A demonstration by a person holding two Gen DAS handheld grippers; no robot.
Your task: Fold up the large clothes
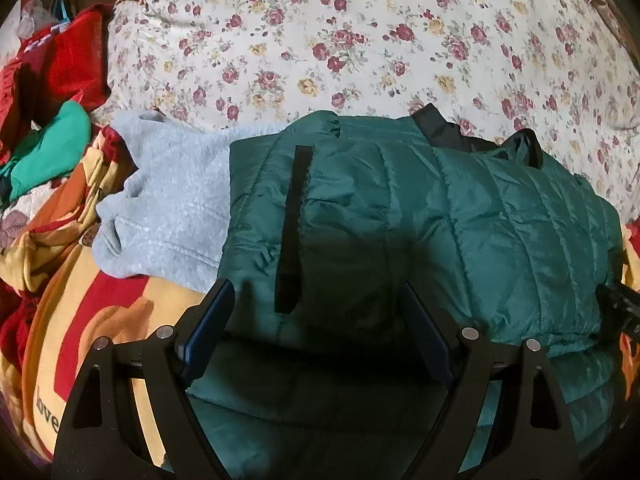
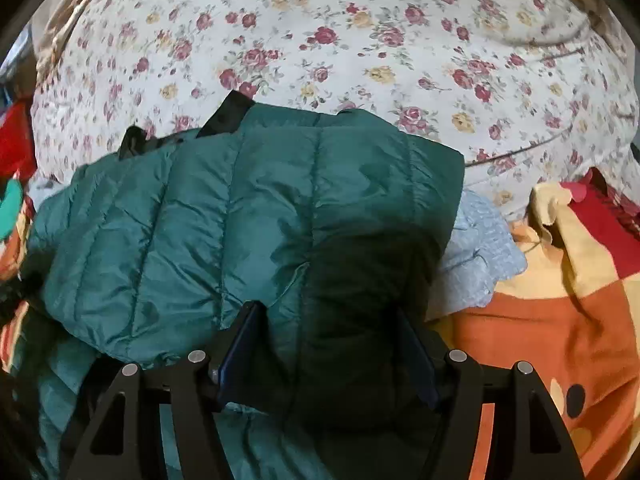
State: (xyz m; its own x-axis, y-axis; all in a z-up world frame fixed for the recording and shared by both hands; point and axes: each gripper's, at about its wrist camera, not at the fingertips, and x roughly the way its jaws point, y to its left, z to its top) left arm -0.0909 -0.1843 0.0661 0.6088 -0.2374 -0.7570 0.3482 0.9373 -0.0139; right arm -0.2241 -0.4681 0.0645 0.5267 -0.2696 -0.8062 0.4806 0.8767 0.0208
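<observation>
A dark green quilted puffer jacket [image 1: 460, 216] lies folded over on the bed, with a black zipper strip and black lining at its far edge. It also shows in the right wrist view [image 2: 224, 224]. My left gripper [image 1: 318, 300] is open, its jaws wide apart astride the jacket's near left part. My right gripper [image 2: 328, 320] is open too, its jaws either side of a thick fold at the jacket's near right end. The fabric bulges between both pairs of fingers, but neither pair is closed on it.
A grey fleece garment [image 1: 168, 200] lies under the jacket's left side; it also shows in the right wrist view [image 2: 480, 256]. A floral bedsheet [image 1: 320, 40] lies beyond. An orange, yellow and red blanket [image 2: 560, 300] covers the near bed. Red and green clothes [image 1: 52, 80] are piled at far left.
</observation>
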